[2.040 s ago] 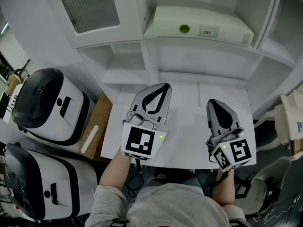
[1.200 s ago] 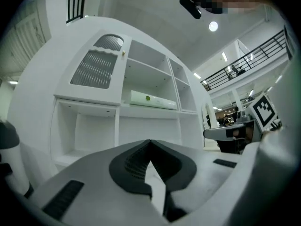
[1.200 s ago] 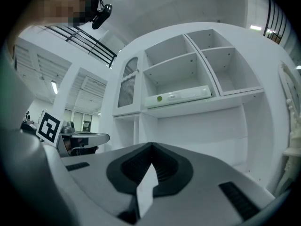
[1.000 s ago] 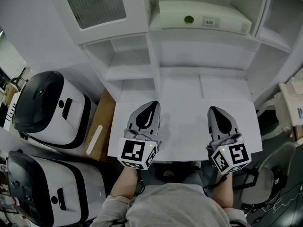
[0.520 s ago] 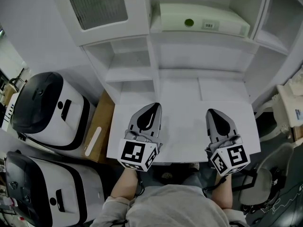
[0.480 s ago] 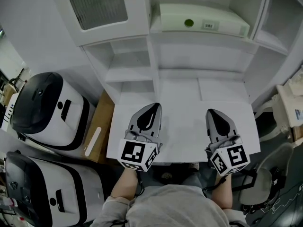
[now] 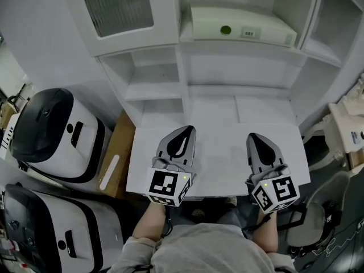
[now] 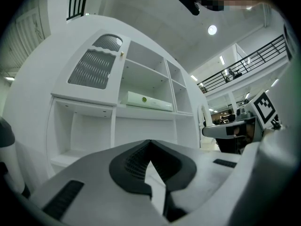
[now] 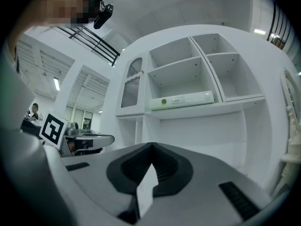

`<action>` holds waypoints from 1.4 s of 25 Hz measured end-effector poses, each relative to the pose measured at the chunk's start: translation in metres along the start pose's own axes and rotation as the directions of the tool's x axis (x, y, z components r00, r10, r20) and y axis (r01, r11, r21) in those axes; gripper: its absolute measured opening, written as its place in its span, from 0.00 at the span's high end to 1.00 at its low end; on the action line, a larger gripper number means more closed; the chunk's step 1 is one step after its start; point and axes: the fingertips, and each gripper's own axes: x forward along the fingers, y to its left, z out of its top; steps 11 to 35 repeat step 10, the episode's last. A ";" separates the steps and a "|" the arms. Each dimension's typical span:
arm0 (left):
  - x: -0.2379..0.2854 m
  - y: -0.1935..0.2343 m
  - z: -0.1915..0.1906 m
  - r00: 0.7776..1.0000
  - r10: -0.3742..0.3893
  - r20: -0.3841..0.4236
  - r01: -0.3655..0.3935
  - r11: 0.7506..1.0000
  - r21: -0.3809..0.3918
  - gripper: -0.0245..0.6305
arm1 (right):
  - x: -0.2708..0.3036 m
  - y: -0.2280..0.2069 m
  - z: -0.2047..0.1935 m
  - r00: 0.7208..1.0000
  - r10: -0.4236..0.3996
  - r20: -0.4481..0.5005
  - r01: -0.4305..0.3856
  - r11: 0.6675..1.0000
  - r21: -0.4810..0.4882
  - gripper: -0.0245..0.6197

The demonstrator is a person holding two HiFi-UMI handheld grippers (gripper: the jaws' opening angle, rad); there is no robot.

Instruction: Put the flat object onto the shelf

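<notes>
Both closed, empty — left claw (image 7: pixel 186 129), right claw (image 7: pixel 255 137) — flat object (image 7: pixel 242 26) on shelf (image 7: pixel 239 49).

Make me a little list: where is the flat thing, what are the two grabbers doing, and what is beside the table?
flat object: lying on the shelf, green dot on its front
left gripper: shut, empty, over the table
right gripper: shut, empty, over the same table
beside the table: two white-and-black appliances on the left
</notes>
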 end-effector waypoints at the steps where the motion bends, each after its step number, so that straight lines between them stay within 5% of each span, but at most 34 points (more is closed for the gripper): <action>1: -0.001 0.000 0.001 1.000 -0.002 0.001 0.002 1.000 0.000 0.94 | -0.001 0.001 0.001 1.000 0.002 0.002 -0.002 1.000 0.000 0.95; 35: -0.005 0.002 0.007 1.000 -0.001 0.024 0.002 1.000 -0.013 0.94 | -0.001 0.006 0.001 1.000 0.002 0.000 -0.002 1.000 -0.006 0.95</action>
